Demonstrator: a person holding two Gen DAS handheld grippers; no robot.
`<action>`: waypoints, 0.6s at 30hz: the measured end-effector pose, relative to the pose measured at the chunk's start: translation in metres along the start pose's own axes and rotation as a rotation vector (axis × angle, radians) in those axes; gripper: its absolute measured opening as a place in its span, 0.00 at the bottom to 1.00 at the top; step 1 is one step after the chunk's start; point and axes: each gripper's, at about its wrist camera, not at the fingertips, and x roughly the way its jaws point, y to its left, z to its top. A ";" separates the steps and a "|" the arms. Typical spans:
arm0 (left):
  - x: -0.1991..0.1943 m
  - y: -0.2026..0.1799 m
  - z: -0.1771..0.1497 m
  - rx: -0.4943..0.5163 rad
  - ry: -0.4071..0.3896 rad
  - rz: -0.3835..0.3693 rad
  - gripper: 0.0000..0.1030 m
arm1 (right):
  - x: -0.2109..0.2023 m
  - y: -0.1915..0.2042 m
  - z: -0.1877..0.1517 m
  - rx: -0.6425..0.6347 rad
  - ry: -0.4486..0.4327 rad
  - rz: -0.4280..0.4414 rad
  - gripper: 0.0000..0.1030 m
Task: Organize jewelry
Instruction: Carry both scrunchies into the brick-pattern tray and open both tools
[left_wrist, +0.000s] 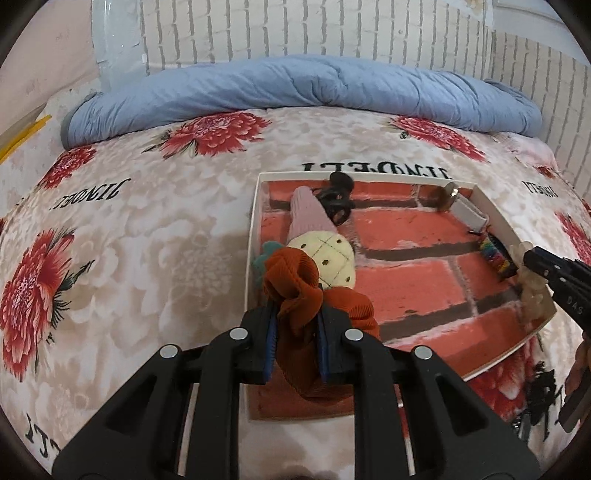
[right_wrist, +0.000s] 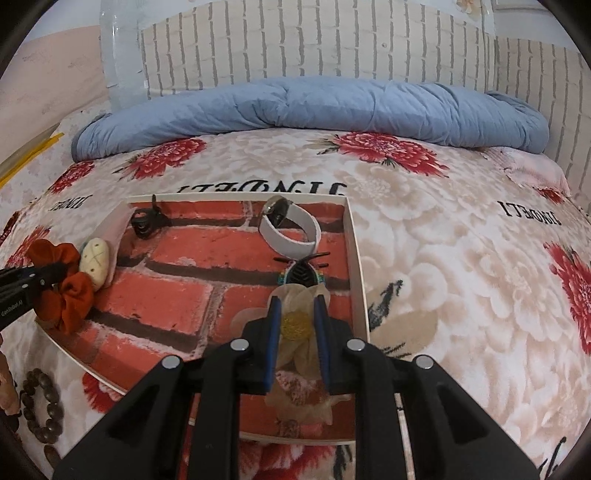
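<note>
While left hand-held gripper (left_wrist: 295, 328) clamps the rust-orange scrunchie (left_wrist: 295, 280) at the tray's (right_wrist: 356, 258) left edge, right hand-held gripper (right_wrist: 297, 317) grips the cream flower hair clip (right_wrist: 295, 325) inside it, white-strap watch (right_wrist: 291, 225) beyond.

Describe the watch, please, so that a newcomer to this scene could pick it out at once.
On the floral bedspread lies a shallow white tray lined with a red brick print. Near its far edge stands the watch, its pale strap curled in a loop. No other piece there forms a ring with a round metal case.
</note>
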 end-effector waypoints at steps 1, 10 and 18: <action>0.002 0.003 0.000 -0.004 -0.002 -0.001 0.16 | 0.001 -0.001 0.000 0.004 0.000 0.000 0.18; 0.014 0.010 -0.006 0.004 0.001 0.012 0.16 | 0.007 0.002 -0.006 -0.021 0.008 -0.040 0.18; 0.011 0.009 -0.010 -0.011 0.007 -0.011 0.26 | 0.004 0.000 -0.007 -0.013 0.011 -0.034 0.33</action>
